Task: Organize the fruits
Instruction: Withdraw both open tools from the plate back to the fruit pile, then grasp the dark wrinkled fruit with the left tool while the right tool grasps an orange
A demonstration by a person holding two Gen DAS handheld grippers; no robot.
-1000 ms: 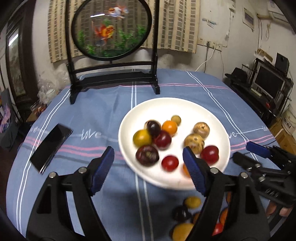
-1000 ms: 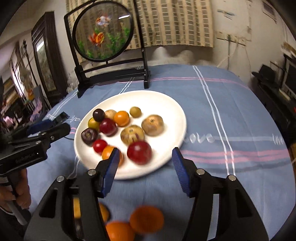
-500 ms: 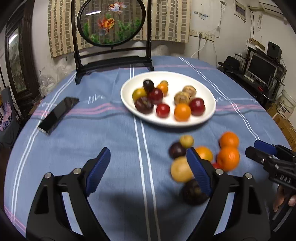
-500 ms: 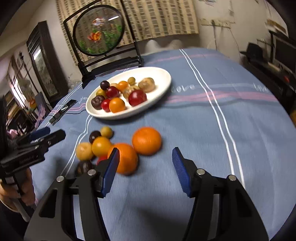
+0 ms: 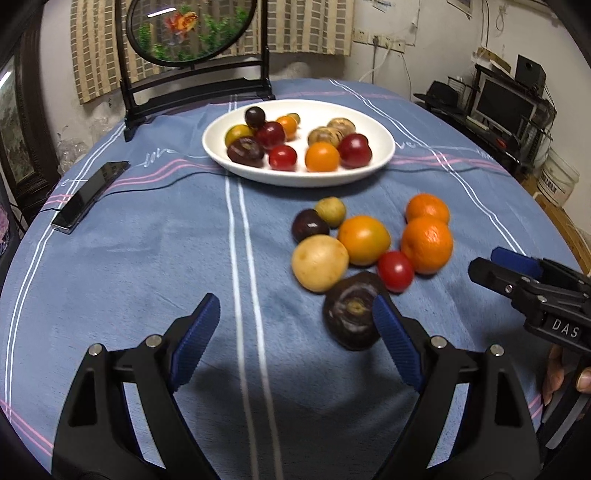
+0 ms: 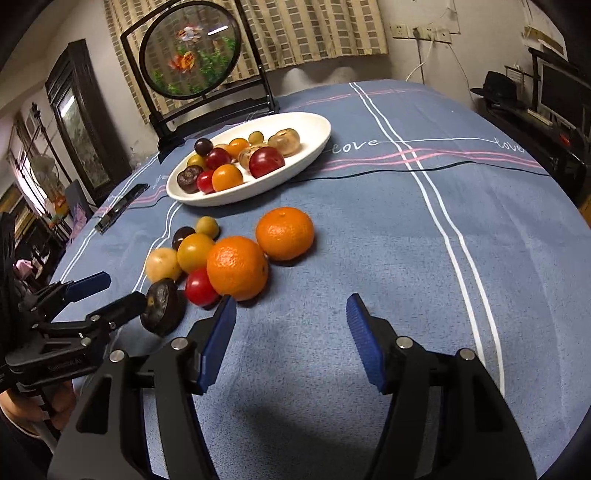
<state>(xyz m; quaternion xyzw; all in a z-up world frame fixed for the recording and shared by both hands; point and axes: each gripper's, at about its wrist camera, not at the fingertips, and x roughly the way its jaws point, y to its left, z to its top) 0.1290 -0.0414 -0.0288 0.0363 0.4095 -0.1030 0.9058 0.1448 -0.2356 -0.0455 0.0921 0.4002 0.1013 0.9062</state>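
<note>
A white plate (image 5: pixel 384 151) (image 6: pixel 317 133) at mid-table holds several small fruits. A cluster of loose fruit lies on the blue cloth nearer me: two oranges (image 5: pixel 426 243) (image 6: pixel 236 267), a yellow fruit (image 5: pixel 319 263), a red tomato (image 5: pixel 394 270), a dark purple fruit (image 5: pixel 351 319) (image 6: pixel 162 306) and others. My left gripper (image 5: pixel 297 334) is open and empty, its right finger beside the dark purple fruit. My right gripper (image 6: pixel 291 332) is open and empty, just in front of the nearer orange. Each gripper shows in the other's view.
A black phone (image 5: pixel 90 195) lies at the left of the table. A round goldfish screen on a black stand (image 5: pixel 192 33) stands at the back edge. A thin black cable (image 6: pixel 424 170) crosses the cloth right of the plate. Shelves with a monitor stand to the right.
Both grippers have pulled back from over the plate toward the table's near edge. The loose fruit cluster now lies just ahead of them. Both stayed open.
</note>
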